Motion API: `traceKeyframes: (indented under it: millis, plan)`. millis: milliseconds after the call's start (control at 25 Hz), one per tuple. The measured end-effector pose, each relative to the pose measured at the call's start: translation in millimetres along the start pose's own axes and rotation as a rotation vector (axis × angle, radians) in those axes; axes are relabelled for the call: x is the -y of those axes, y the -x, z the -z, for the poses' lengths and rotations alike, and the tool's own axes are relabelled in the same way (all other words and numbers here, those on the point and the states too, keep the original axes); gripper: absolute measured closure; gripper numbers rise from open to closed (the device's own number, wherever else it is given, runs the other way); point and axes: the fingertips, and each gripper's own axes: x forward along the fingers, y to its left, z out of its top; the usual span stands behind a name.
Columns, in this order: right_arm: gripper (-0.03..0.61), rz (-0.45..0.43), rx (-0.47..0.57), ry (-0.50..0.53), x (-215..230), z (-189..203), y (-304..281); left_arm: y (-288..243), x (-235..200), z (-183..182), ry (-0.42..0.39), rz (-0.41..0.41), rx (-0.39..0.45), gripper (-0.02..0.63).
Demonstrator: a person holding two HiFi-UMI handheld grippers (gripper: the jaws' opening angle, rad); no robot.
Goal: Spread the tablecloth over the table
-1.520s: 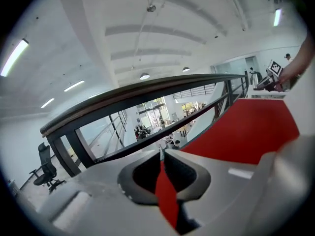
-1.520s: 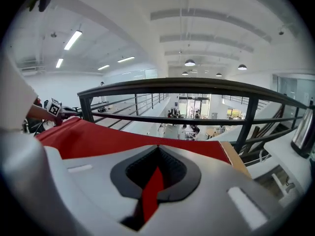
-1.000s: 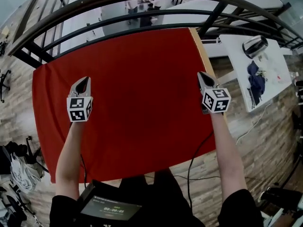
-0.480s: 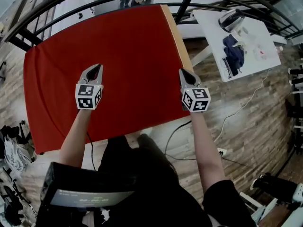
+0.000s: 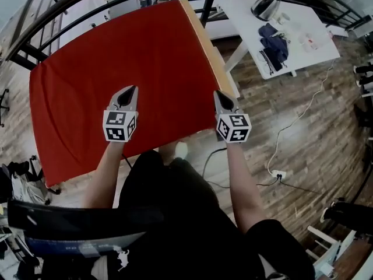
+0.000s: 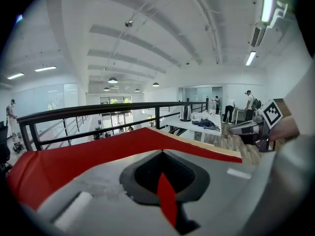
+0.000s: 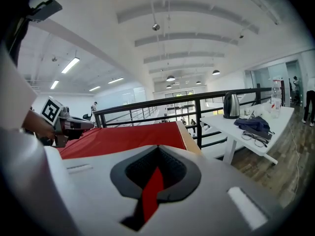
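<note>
A red tablecloth (image 5: 116,57) lies flat over the table, and a strip of the wooden tabletop (image 5: 205,42) stays bare along its right side. My left gripper (image 5: 129,91) hovers above the cloth near its front edge, jaws shut with nothing held. My right gripper (image 5: 220,94) hovers over the front right corner, also shut and empty. In the left gripper view the cloth (image 6: 88,154) stretches ahead of the shut jaws (image 6: 160,152). The right gripper view shows the cloth (image 7: 133,135) ahead of its shut jaws (image 7: 157,147) too.
A black railing (image 5: 58,17) runs behind the table. A white side table (image 5: 303,37) at the right carries a kettle (image 5: 265,4) and dark clothing (image 5: 274,42). A power strip (image 5: 278,174) and cable lie on the wooden floor. Bags (image 5: 14,182) sit at the left.
Both grippers have drawn back from the middle of the cloth to its front edge as the person stepped back. The cloth stays flat on the table.
</note>
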Motion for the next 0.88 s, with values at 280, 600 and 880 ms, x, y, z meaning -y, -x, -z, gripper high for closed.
traceKeyframes:
  millis: [280, 600, 880]
  plan:
    - [0.568, 0.083, 0.018, -0.056, -26, 16, 44, 20, 19, 5, -0.022, 0.087, -0.015, 0.608]
    - [0.569, 0.240, -0.030, -0.143, -39, 54, 100, 34, 53, 5, -0.085, 0.230, 0.000, 0.609]
    - [0.568, 0.308, -0.030, -0.165, -25, 66, 111, 19, 114, 18, -0.089, 0.386, -0.036, 0.607]
